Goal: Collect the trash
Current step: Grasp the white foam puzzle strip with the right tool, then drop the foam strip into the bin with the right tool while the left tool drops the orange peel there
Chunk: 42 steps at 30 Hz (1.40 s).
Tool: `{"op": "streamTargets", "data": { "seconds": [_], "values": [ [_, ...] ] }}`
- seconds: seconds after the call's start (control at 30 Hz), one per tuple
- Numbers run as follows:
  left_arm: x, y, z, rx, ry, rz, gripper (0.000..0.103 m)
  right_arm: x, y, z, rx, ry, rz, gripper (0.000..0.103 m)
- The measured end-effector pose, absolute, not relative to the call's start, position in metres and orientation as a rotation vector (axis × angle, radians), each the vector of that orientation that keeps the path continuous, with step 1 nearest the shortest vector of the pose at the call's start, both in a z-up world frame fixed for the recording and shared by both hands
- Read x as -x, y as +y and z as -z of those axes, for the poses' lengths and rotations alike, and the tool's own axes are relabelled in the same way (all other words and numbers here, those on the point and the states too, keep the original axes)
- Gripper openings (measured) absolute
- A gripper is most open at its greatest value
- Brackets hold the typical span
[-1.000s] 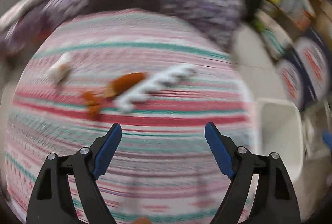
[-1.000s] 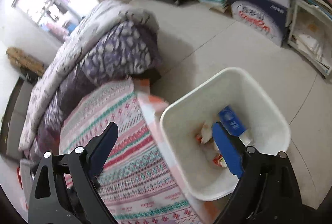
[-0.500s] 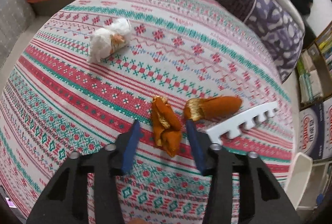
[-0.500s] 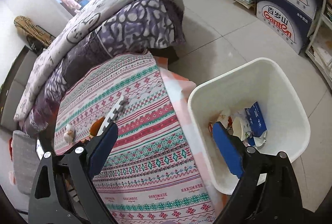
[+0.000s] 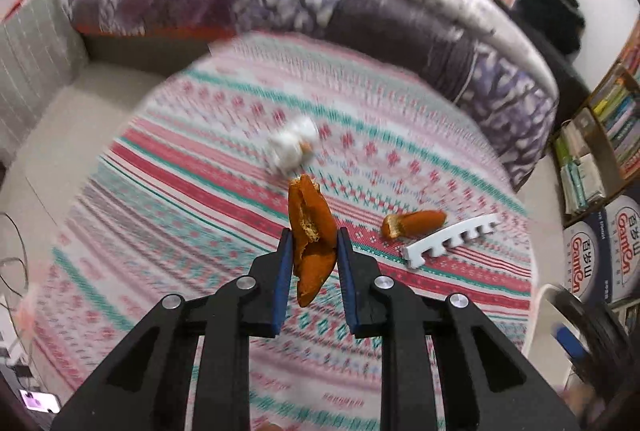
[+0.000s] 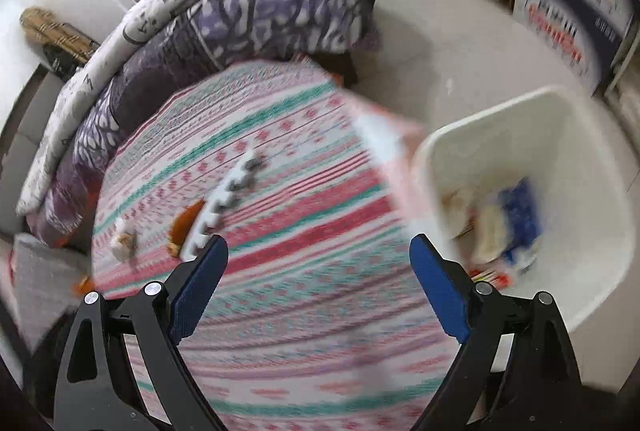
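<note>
We see our left gripper [image 5: 312, 251] with its jaws drawn narrow, clamped on an orange peel [image 5: 310, 231] that stands upright between the blue pads, lifted clear of the tablecloth [image 5: 180, 199]. Beyond it, toward the table's right edge, a second peel [image 5: 414, 223] lies just beside a white toothed strip [image 5: 452, 239]. Farther back, near the middle, sits a white wad [image 5: 292, 147], blurred, perhaps tissue. Our right gripper [image 6: 318, 271] hangs with jaws wide and holds nothing, over the table's right edge. Just off that edge stands the white bin [image 6: 580, 135], with blue and pale rubbish inside. A purple quilt [image 6: 240, 19] is heaped past the far edge.
</note>
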<state>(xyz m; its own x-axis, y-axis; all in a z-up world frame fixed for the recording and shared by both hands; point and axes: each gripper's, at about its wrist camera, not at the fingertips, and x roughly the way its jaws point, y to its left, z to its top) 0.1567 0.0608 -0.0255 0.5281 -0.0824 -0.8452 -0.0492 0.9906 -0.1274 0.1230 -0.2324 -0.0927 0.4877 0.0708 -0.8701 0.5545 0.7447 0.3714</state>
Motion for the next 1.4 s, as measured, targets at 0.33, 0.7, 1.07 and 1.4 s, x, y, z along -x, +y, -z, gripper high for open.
{"op": "streamTargets", "data": {
  "seconds": [0.33, 0.7, 1.07, 1.4],
  "values": [
    [-0.134, 0.098, -0.012, 0.121, 0.949, 0.022, 0.022, -0.216, -0.199, 0.137, -0.737, 1.000, 0.487, 0.081],
    [-0.131, 0.112, -0.013, 0.101, 0.933, 0.008, 0.022, -0.210, -0.157, 0.146, -0.370, 1.067, 0.422, 0.049],
    [-0.123, 0.123, -0.009, 0.162, 0.956, 0.017, 0.022, -0.137, -0.137, 0.107, -0.306, 1.064, 0.091, 0.028],
    [-0.115, 0.107, -0.012, 0.135, 0.930, 0.034, 0.022, -0.102, -0.138, 0.045, -0.224, 0.956, 0.001, 0.028]
  ]
}}
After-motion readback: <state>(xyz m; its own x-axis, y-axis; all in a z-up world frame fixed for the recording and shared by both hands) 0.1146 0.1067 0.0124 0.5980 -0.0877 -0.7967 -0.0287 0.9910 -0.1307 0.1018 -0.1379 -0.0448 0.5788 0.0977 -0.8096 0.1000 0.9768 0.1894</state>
